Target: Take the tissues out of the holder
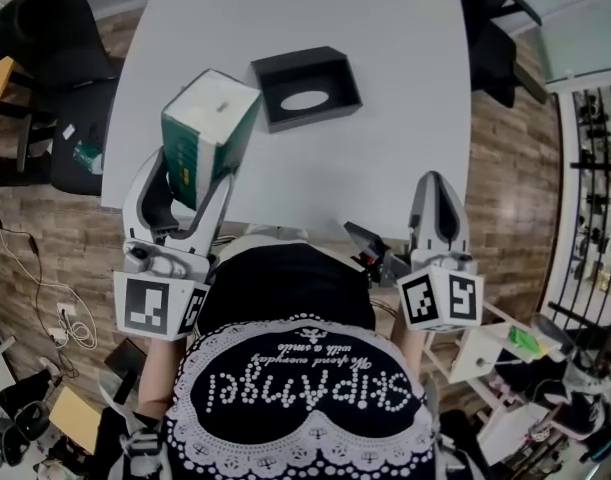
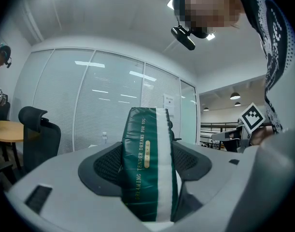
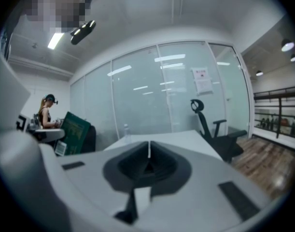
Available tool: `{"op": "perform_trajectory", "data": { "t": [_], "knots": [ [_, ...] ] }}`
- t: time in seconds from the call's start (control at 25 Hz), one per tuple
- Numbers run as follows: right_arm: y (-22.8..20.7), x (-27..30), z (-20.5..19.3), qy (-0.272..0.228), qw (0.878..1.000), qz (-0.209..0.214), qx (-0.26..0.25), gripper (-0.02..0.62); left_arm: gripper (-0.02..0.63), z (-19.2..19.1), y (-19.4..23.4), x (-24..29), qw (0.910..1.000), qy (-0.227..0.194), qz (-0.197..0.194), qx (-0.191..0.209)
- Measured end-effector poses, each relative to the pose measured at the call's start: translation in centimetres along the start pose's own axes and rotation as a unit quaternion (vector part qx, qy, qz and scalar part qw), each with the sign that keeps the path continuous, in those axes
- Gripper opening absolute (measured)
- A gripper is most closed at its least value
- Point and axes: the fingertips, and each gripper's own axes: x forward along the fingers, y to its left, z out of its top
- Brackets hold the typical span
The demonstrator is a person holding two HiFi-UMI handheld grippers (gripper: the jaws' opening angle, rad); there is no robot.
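A green and white tissue pack [image 1: 207, 133] is held up above the table's near left edge, with my left gripper [image 1: 192, 173] shut on it. In the left gripper view the pack [image 2: 147, 170] stands upright between the two jaws, which press on its sides. The black tissue holder [image 1: 305, 88] lies on the white table [image 1: 385, 98] farther back, its oval slot facing up. My right gripper [image 1: 437, 190] is at the table's near right edge, jaws closed together on nothing. The right gripper view shows its jaws [image 3: 148, 153] meeting and the green pack [image 3: 75, 132] off to the left.
Black office chairs stand at the left [image 1: 55, 48] and far right [image 1: 495, 38] of the table. A small clear bottle [image 3: 125, 132] sits at the table's far side. Glass walls lie beyond. A person [image 3: 45, 115] sits at a distant desk. Cables lie on the wooden floor [image 1: 45, 308].
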Motion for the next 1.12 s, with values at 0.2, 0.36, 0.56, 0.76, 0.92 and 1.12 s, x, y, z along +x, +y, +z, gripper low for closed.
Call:
{"op": "perform_trajectory", "data": {
  "t": [0.2,0.36,0.56,0.76,0.92,1.12],
  "knots": [
    [0.1,0.0,-0.5,0.006,1.0,0.003,0.0,0.034,0.334,-0.9,-0.1,-0.3,0.9999,0.007,0.005,-0.009],
    [0.2,-0.1,-0.5,0.006,1.0,0.005,-0.002,0.034,0.334,-1.4,-0.4,-0.3,0.9998,0.014,0.001,-0.014],
    [0.2,-0.1,-0.4,0.005,1.0,0.006,-0.005,0.034,0.334,-0.9,-0.8,0.1,0.9999,0.006,-0.004,-0.014],
    [0.1,-0.2,-0.4,0.01,1.0,0.004,-0.012,0.034,0.334,-0.1,-1.4,0.7,0.9998,-0.005,-0.014,-0.01],
    [-0.1,-0.2,-0.4,0.009,1.0,0.002,-0.016,0.034,0.334,-0.3,-1.7,0.8,0.9997,-0.004,-0.021,-0.008],
    [-0.2,-0.1,-0.4,0.009,1.0,-0.002,-0.016,0.034,0.333,0.0,-1.5,1.2,0.9996,-0.01,-0.022,-0.01]
  ]
}}
